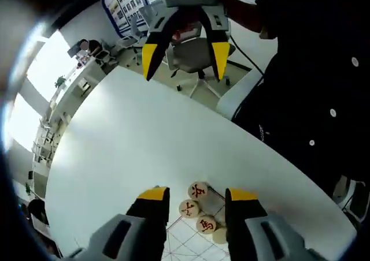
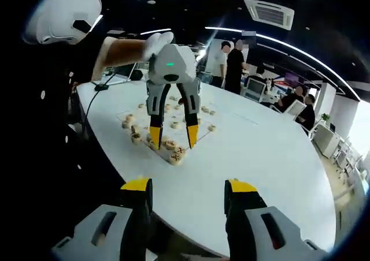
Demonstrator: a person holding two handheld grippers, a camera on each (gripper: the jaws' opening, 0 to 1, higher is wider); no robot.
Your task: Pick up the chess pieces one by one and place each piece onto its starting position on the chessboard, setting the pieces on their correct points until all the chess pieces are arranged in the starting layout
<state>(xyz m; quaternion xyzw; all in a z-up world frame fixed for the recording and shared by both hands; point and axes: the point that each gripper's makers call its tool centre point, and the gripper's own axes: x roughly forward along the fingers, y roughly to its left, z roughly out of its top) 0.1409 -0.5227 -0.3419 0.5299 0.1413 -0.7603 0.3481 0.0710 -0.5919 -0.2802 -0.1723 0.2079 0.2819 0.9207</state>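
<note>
L gripper [image 2: 172, 135], frame centre: fingers apart, empty, over chess pieces [image 2: 173, 151] at chessboard [image 2: 231, 118] edge on table [image 2: 272, 157]. R gripper [image 2: 188, 191]: fingers apart, empty, lower frame. Risk: descending fingers knock clustered neighbours.

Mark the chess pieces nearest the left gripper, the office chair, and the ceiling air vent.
chess pieces [image 1: 198, 190]: left gripper view, top face of the piece with the red character.
office chair [image 1: 193, 54]: left gripper view, grey seat.
ceiling air vent [image 2: 269, 13]: right gripper view, centre of the grille.
</note>
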